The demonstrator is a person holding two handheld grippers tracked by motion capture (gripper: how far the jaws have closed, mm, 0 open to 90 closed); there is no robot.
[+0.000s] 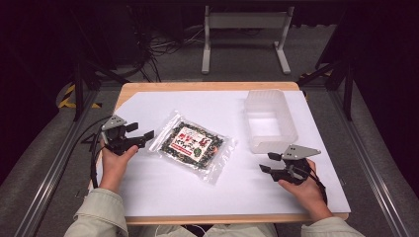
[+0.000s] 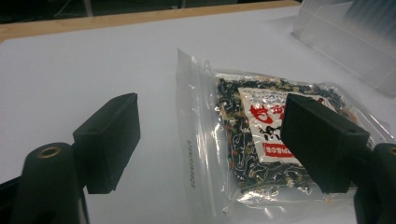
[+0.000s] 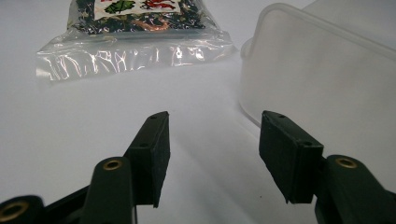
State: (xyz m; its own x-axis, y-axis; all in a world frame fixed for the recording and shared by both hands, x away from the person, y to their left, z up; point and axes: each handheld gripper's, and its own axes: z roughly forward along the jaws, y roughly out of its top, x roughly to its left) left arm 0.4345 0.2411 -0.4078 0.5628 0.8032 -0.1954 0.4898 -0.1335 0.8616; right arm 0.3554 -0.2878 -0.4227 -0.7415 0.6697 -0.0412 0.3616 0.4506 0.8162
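The bag [image 1: 193, 145] is clear, glossy, crinkled plastic film with a printed paper-like label. The tub [image 1: 270, 121] is frosted, translucent, smooth plastic. The white sheet [image 1: 173, 185] looks matt and smooth over the pale wooden surface [image 1: 197, 86]. The left claw [image 2: 210, 140] has matt black plastic jaws with brass-coloured inserts.

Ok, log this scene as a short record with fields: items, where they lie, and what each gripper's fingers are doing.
surface: white sheet on a wooden table
bag: clear zip bag of dark dried mix with a red and white label, flat near the middle of the sheet
container: translucent plastic tub, empty, to the right of the bag
left gripper: fingers open, aimed at the bag's sealed edge, not touching
right gripper: fingers open, holding nothing, near the tub's near end
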